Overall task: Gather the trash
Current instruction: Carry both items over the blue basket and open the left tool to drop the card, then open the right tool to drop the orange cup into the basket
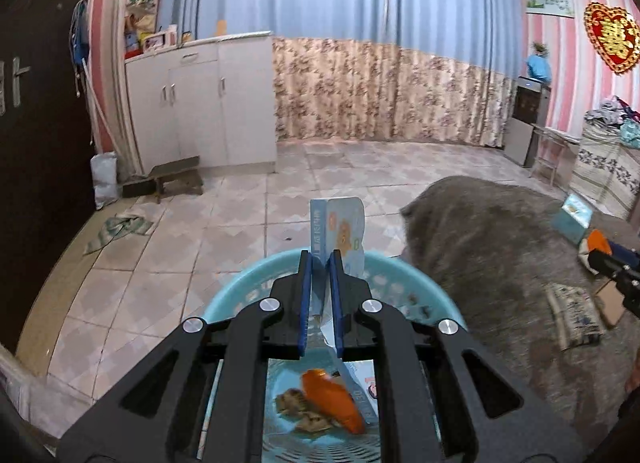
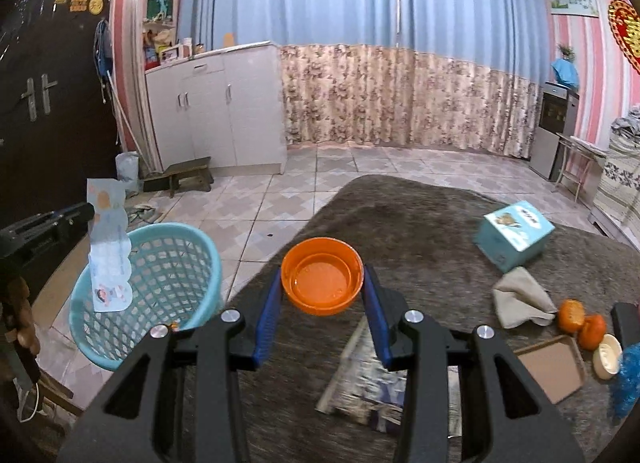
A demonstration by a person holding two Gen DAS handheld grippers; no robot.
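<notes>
Left wrist: left gripper (image 1: 320,259) clamps wrapper (image 1: 340,231) above basket (image 1: 224,295); release inside rim. Right gripper (image 2: 322,283) grips cap (image 2: 322,275); carry to basket.

both grippers share one build. the left gripper (image 1: 320,263) has a matte black frame of angular linkage arms with long cut-out slots, joined by four round silver screw heads, and two slim blue pads (image 1: 305,303) lining the inner faces of its fingers. the right gripper (image 2: 322,283) shows the same black arms, four silver screw heads and ribbed blue pads (image 2: 269,315). no skin or sleeve can be made out clearly.
</notes>
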